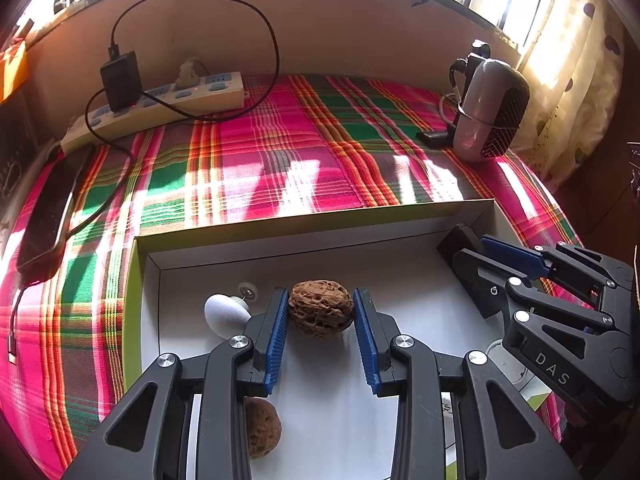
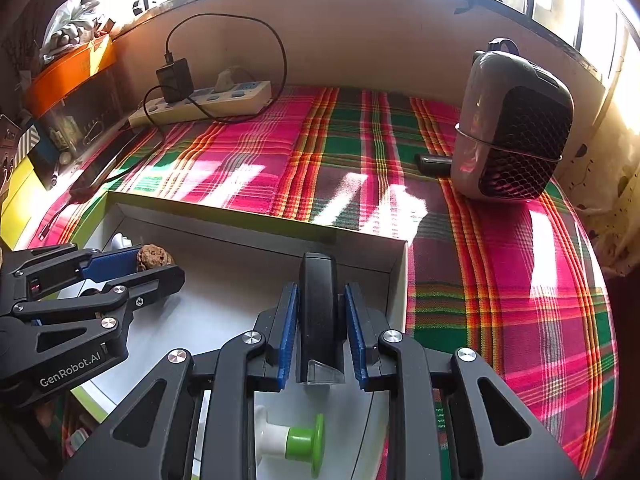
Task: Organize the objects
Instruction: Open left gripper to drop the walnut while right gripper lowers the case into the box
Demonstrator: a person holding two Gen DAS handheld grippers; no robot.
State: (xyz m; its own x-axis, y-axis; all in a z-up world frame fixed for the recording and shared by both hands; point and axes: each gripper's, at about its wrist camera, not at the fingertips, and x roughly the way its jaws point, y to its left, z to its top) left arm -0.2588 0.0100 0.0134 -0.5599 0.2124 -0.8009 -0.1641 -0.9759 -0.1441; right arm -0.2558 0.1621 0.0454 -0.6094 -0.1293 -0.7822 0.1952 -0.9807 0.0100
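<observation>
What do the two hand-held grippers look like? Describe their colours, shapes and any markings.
Both the left gripper and the right gripper are matte black plastic linkages with triangular cut-outs and round silver pivot bolts. Their jaws carry ribbed blue pads. White lettering reads "DAS" on the right gripper's side and "GenRobot.AI" on the left's. No cables, hands or sleeves show.

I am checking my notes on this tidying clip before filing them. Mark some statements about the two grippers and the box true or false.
1. The left gripper holds a walnut. True.
2. The right gripper is open and holds nothing. False: it is shut on a black object.
3. A second walnut lies in the white box. True.
4. The power strip lies inside the box. False: it lies on the plaid cloth.
</observation>
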